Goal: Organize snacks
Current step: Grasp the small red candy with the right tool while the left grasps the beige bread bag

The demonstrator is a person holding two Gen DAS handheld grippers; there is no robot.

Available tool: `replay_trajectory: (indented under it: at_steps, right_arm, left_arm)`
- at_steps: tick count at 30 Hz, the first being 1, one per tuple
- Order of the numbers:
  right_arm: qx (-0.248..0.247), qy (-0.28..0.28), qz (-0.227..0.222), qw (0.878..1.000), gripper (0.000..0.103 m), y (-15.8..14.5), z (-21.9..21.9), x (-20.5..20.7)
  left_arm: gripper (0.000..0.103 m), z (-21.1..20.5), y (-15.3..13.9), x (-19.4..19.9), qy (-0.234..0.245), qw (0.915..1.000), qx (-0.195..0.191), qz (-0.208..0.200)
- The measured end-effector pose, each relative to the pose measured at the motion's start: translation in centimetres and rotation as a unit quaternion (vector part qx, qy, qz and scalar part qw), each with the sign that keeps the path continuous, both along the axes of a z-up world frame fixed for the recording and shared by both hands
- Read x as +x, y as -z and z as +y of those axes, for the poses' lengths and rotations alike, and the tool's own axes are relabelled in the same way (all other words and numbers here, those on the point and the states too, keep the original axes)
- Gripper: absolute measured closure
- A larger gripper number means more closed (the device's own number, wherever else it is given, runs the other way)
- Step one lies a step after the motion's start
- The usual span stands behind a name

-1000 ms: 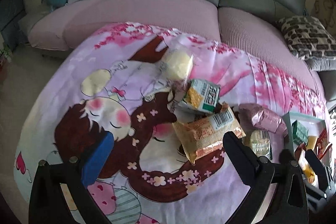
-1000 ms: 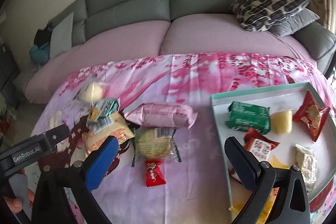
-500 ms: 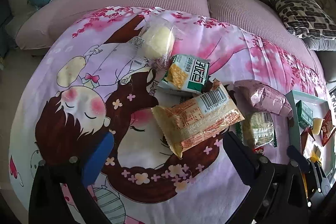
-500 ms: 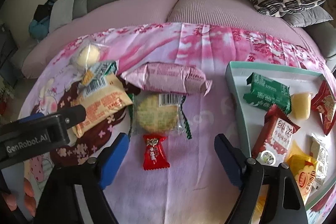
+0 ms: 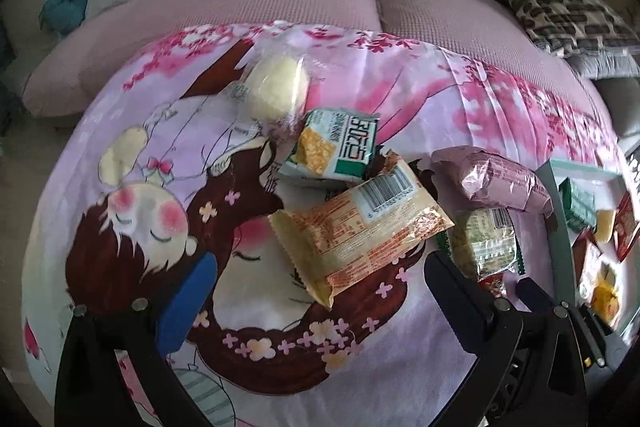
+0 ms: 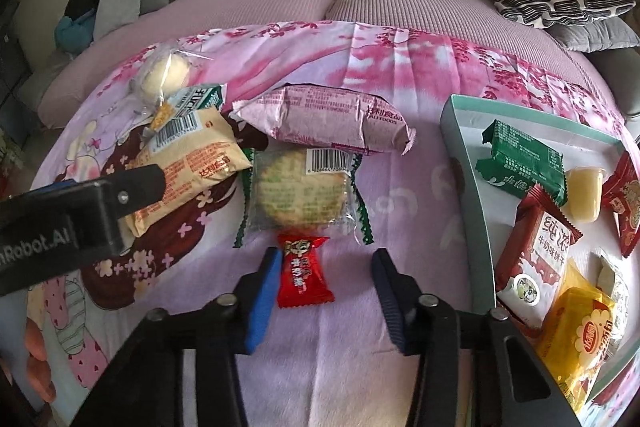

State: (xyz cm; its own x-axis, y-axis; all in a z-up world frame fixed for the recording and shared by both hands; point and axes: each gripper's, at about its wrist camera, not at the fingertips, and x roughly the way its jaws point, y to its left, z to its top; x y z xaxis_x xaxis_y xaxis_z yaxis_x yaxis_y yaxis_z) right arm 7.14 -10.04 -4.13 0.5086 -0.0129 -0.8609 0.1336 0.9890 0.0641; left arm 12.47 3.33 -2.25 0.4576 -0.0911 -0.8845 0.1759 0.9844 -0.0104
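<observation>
Since a second ago both views sit lower and closer over the cloth [image 6: 400, 83]. The right gripper [image 6: 326, 291], then spread wide with nothing between its fingers, now has its fingers drawn in around the red candy [image 6: 305, 273]. Its jaws are closing: the blue finger [image 6: 260, 301] lies against the candy's left edge, while the dark finger [image 6: 390, 301] stands clear of the wrapper, so the candy is framed but not yet pinched. The left gripper [image 5: 320, 287] stays as wide as before, holding nothing. The snacks look larger in its view, the tan packet [image 5: 360, 231] now lying just ahead of its fingers.

Both grippers point steeply down at the cloth. The left one shows in the right view as a black bar over the tan packet's near end, with fingertips of the person's hand [image 6: 38, 355] at the lower left edge.

The red candy lies flat on the cloth just in front of the round biscuit [image 6: 300, 193], whose clear wrapper touches its top edge. The pink packet [image 6: 328, 119] lies behind the biscuit. A green-and-white packet [image 5: 334, 147] rests on the tan packet's far end, and a pale bun [image 5: 278, 93] in clear wrap sits beyond it. The tray [image 6: 460, 155] lies to the right, well apart from the candy, already holding several snacks.
</observation>
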Motion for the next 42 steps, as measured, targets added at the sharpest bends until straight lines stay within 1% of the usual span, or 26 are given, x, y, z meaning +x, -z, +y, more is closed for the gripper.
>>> replay_trajectory:
  at_steps: [1, 4, 7, 10, 12, 14, 15, 17, 20, 22, 24, 26, 29, 32, 37, 39, 42]
  right_arm:
    - [-0.002, 0.000, 0.002, 1.000, 0.062, 0.0, 0.0, 0.0]
    - [-0.003, 0.000, 0.007, 1.000, 0.067, 0.2, -0.1, 0.0]
    - [0.004, 0.003, 0.008, 1.000, 0.069, 0.2, -0.3, -0.1]
    - [0.009, 0.005, 0.009, 1.000, 0.069, 0.2, -0.5, -0.1]
    - [0.013, 0.006, 0.010, 1.000, 0.069, 0.3, -0.6, -0.1]
    - [0.016, 0.007, 0.010, 1.000, 0.069, 0.3, -0.6, 0.0]
    - [0.017, 0.008, 0.011, 1.000, 0.069, 0.4, -0.6, 0.0]
    - [0.019, 0.008, 0.011, 1.000, 0.069, 0.3, -0.6, 0.0]
    - [0.020, 0.009, 0.012, 1.000, 0.069, 0.3, -0.7, 0.0]
    - [0.020, 0.010, 0.012, 1.000, 0.069, 0.4, -0.7, 0.1]
    - [0.020, 0.010, 0.013, 1.000, 0.069, 0.3, -0.7, 0.1]
    - [0.021, 0.010, 0.013, 1.000, 0.069, 0.3, -0.7, 0.0]
    - [0.024, 0.011, 0.013, 1.000, 0.069, 0.3, -0.9, 0.1]
    - [0.026, 0.012, 0.014, 1.000, 0.069, 0.4, -0.9, 0.1]
    - [0.031, 0.014, 0.016, 0.999, 0.068, 0.5, -1.0, 0.1]
    - [0.034, 0.016, 0.016, 0.999, 0.068, 0.5, -1.0, 0.2]
    - [0.040, 0.018, 0.016, 0.999, 0.068, 0.5, -1.2, 0.2]
  left_arm:
    - [0.000, -0.2, 0.0, 0.0, 0.006, 1.0000, 0.003, -0.002]
    - [0.000, -0.8, 0.1, 0.2, 0.019, 0.9997, 0.007, -0.010]
    - [0.000, -1.2, 0.4, 0.5, 0.025, 0.9994, 0.006, -0.026]
    - [0.000, -1.0, 0.8, 1.0, 0.012, 0.9996, 0.000, -0.027]
    - [0.000, -0.3, 0.7, 1.2, -0.006, 0.9995, -0.015, -0.025]
    - [0.000, 0.6, 0.2, 1.3, -0.025, 0.9984, -0.039, -0.032]
    - [0.000, 1.4, 0.0, 1.4, -0.045, 0.9971, -0.049, -0.036]
    - [0.000, 2.7, -0.1, 1.5, -0.080, 0.9948, -0.051, -0.037]
    - [0.000, 3.7, -0.1, 1.5, -0.096, 0.9926, -0.065, -0.036]
    - [0.000, 3.6, -0.1, 1.5, -0.087, 0.9927, -0.077, -0.033]
    - [0.000, 2.7, -0.2, 1.5, -0.063, 0.9940, -0.081, -0.037]
    - [0.000, 1.3, -0.3, 1.4, -0.030, 0.9958, -0.074, -0.045]
    - [0.000, -0.3, -0.2, 1.2, 0.005, 0.9960, -0.069, -0.057]
    - [0.000, -1.2, 0.1, 1.3, 0.018, 0.9955, -0.076, -0.053]
    - [0.000, -2.0, 0.3, 1.4, 0.039, 0.9941, -0.079, -0.063]
    - [0.001, -2.1, 0.5, 1.4, 0.041, 0.9938, -0.086, -0.058]
    - [0.005, -2.2, 0.6, 1.4, 0.048, 0.9935, -0.090, -0.051]
